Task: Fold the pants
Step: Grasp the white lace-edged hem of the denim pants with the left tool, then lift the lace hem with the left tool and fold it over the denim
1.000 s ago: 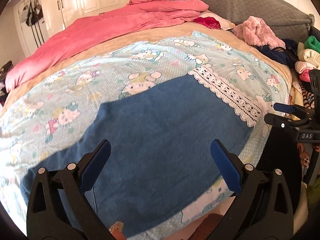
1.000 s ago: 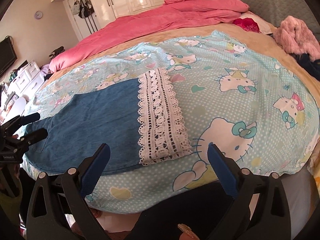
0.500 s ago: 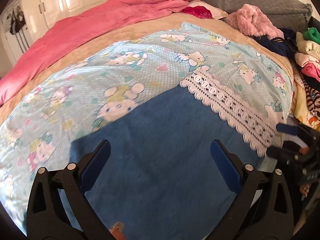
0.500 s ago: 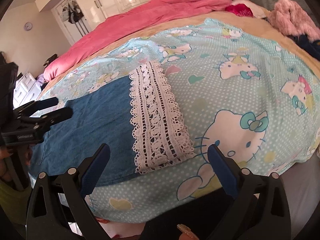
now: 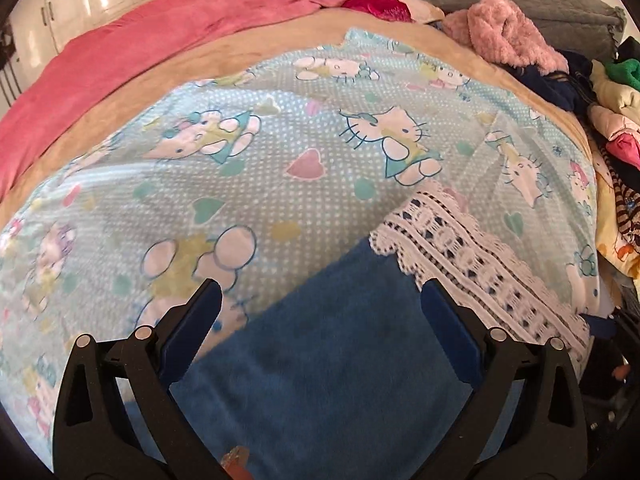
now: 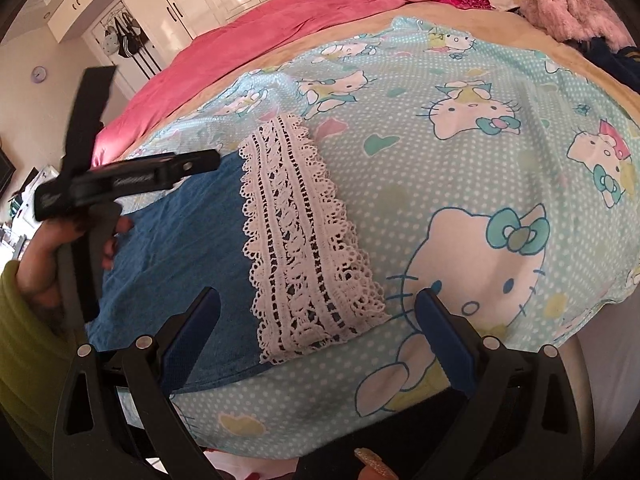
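Hovering both claws wide apart, gripping nothing: left claw [image 5: 320, 312] over the blue pants [image 5: 340, 360], right claw [image 6: 318, 316] above their white lace hem [image 6: 300, 240]. Pants lie flat on the cartoon-cat sheet [image 6: 460, 160] at the bed's near edge. Left hand [image 6: 48, 256] in view, olive sleeve [image 6: 20, 360].

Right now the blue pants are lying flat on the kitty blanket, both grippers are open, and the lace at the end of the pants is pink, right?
Almost. The lace is white, not pink; the right wrist view shows it clearly. The blue pants do lie flat on the kitty blanket, and both the left gripper and right gripper are open.
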Demonstrator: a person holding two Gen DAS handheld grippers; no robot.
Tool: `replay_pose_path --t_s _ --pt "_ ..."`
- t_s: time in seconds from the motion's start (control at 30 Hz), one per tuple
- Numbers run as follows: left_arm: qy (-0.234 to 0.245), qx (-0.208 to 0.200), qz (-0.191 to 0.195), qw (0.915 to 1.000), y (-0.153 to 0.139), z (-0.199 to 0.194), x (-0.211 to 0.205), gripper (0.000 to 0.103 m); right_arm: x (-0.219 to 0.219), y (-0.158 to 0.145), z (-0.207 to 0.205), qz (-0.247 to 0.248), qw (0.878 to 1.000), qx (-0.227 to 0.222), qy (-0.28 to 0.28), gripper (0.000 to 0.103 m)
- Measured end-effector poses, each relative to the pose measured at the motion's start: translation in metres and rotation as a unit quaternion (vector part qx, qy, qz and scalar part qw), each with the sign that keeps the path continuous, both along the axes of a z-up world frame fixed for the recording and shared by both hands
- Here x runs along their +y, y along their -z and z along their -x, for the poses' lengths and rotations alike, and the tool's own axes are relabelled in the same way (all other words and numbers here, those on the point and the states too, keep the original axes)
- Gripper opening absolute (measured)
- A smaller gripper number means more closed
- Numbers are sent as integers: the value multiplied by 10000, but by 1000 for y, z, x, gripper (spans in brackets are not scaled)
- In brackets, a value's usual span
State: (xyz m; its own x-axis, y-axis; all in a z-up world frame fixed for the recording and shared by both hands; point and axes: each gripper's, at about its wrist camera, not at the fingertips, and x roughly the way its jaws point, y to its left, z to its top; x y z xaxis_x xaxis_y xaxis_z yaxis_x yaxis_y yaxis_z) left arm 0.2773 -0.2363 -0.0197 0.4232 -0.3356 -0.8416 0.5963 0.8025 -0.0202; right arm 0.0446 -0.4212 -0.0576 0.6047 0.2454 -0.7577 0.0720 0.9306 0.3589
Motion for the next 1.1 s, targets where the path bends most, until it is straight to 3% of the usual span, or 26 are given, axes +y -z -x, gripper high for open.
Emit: replay_pose_path --t_s 0.17,0.2,0.27,0.3,0.4,0.43,0.57,0.63,0.67,0.73,0.83,0.97,1.1 --pt "392 332 196 9985 15 -13 -16 93 0 2 -4 -35 10000 5 30 94" --pt "437 419 256 9978 19 -15 -17 93 3 2 -5 20 10000 5 -25 90" --pt "480 576 357 9965 26 -20 -20 91 7 3 -6 102 9999 2 -102 70" --pt "491 600 398 9962 27 -20 -21 86 8 3 -6 80 9999 -23 -146 70" --pt "699 809 722 9916 25 -20 -26 53 4 4 -8 -129 9998 -64 -133 62" --pt "771 887 786 9900 25 -19 -29 48 2 5 -10 -220 9997 -56 -130 62" --pt "836 887 717 9899 30 -15 -39 52 1 5 -15 -412 9989 -95 -185 60" --pt "781 886 749 9902 32 -15 -39 52 2 5 -17 -471 9986 -97 -224 50" --pt "760 857 731 9907 32 -14 -39 49 2 6 -17 -526 9982 -101 -253 44" --pt "744 872 755 9905 30 -11 -39 31 2 7 -18 -695 9970 -123 -324 35" --pt "688 765 691 9923 26 -8 -39 21 4 6 -19 -815 9955 -185 -437 30" --pt "609 711 846 9920 20 -9 -30 14 6 4 -19 -906 9941 -301 -523 27" --pt "489 772 1293 9874 4 -8 -12 10 12 -10 -13 -962 9903 -718 -704 26"
